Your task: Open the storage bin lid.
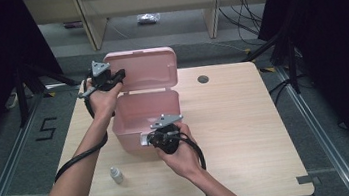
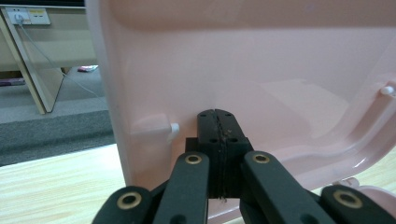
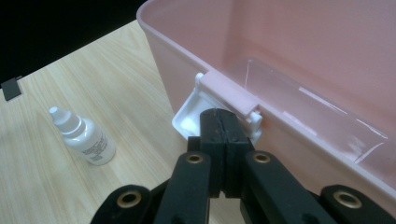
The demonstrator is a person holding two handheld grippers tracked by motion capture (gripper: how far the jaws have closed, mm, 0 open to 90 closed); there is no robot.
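Observation:
A pink plastic box [image 1: 132, 136] stands on the wooden table with its lid [image 1: 151, 68] raised upright at the back. My left gripper [image 1: 120, 74] is at the lid's left edge; in the left gripper view the left gripper [image 2: 217, 116] is shut with nothing between its jaws, and its tips are against the lid's inner face [image 2: 261, 65]. My right gripper [image 1: 143, 140] is at the box's front wall. It is shut too [image 3: 219, 116], with its tips at the white latch [image 3: 189, 120] under the rim of the box [image 3: 299, 60]. A small white dropper bottle [image 1: 116, 175] [image 3: 84, 136] lies in front of the box's left corner.
The table [image 1: 247, 134] has a round cable hole [image 1: 203, 79] behind and right of the box. Black cables trail from both grippers over the table's near side. Beige desk legs [image 1: 213, 10] and loose wires stand on the floor beyond the table.

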